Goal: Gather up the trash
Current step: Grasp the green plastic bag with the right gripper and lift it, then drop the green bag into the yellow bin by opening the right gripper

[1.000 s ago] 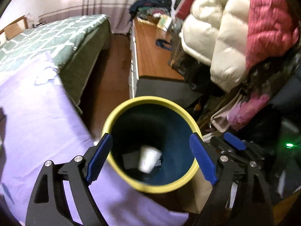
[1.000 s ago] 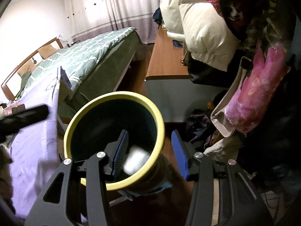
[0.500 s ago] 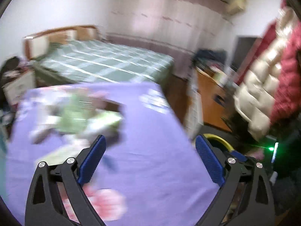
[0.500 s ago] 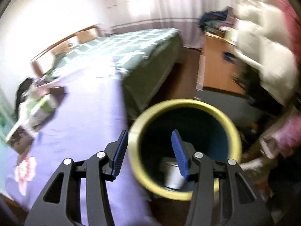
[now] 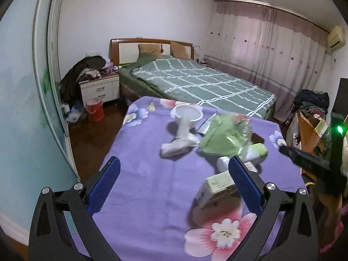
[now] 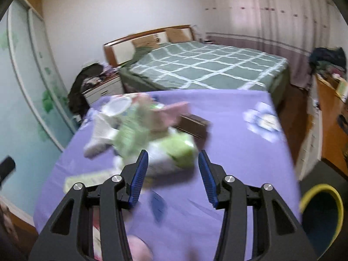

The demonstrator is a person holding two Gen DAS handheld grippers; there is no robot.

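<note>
A pile of trash lies on the purple flowered cloth [image 5: 152, 174]: a white cup [image 5: 187, 113], a white sock-like piece [image 5: 180, 139], a crumpled green bag [image 5: 221, 134], a green-and-white pack [image 5: 256, 151] and a small carton [image 5: 217, 184]. My left gripper [image 5: 171, 187] is open and empty above the near cloth; the carton lies by its right finger. My right gripper [image 6: 173, 174] is open and empty just short of the green-and-white pack [image 6: 174, 152]. The yellow-rimmed dark bin [image 6: 322, 215] stands low at the right of the table.
A bed with a green checked cover [image 5: 195, 82] stands behind the table. A white nightstand [image 5: 100, 89] with clothes and a red bucket [image 5: 94, 109] are at the left. A wooden cabinet [image 6: 332, 117] with clutter runs along the right. A brown box [image 6: 191, 124] lies behind the pile.
Both grippers have swung away from over the bin, where a white cup dropped in, to face the trash pile on the purple cloth. Both stay open.
</note>
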